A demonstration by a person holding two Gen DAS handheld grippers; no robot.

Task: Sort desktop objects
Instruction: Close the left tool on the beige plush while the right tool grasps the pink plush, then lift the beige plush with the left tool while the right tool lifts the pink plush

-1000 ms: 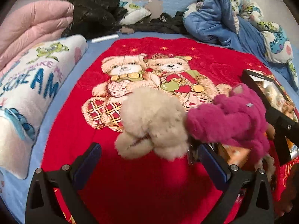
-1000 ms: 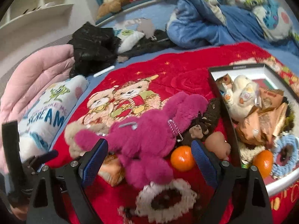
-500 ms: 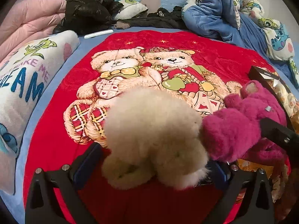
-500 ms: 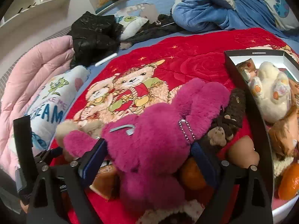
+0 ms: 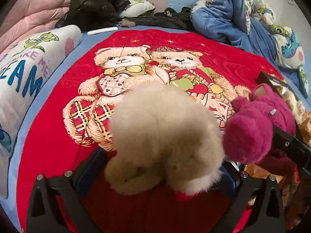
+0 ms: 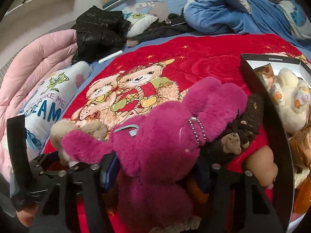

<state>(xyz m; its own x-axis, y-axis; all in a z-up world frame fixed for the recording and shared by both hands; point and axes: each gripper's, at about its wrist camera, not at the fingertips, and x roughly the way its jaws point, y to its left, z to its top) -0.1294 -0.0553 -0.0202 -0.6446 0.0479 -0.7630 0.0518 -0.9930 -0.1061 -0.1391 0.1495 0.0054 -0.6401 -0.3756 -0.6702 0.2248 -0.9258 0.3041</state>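
Note:
In the left wrist view a fluffy cream plush toy (image 5: 165,136) fills the space between the fingers of my left gripper (image 5: 157,172), which is shut on it. A magenta plush toy (image 5: 254,128) lies just to its right. In the right wrist view the magenta plush (image 6: 165,136) sits between the fingers of my right gripper (image 6: 155,167), which is shut on its body. The cream plush (image 6: 64,132) and my left gripper show at the left there. A black-rimmed box (image 6: 250,71) at the right holds soft toys and snack packets.
All lies on a red teddy-bear blanket (image 5: 175,58) on a bed. A small brown bear toy (image 6: 233,141) and a tan toy (image 6: 260,161) lie by the box. A white pillow (image 5: 25,71), pink quilt (image 6: 38,58), black jacket (image 5: 91,5) and blue blanket (image 5: 223,19) ring the blanket.
Both grippers have moved in and closed: the left on the cream plush, the right on the magenta plush. Both toys now loom larger in their views.

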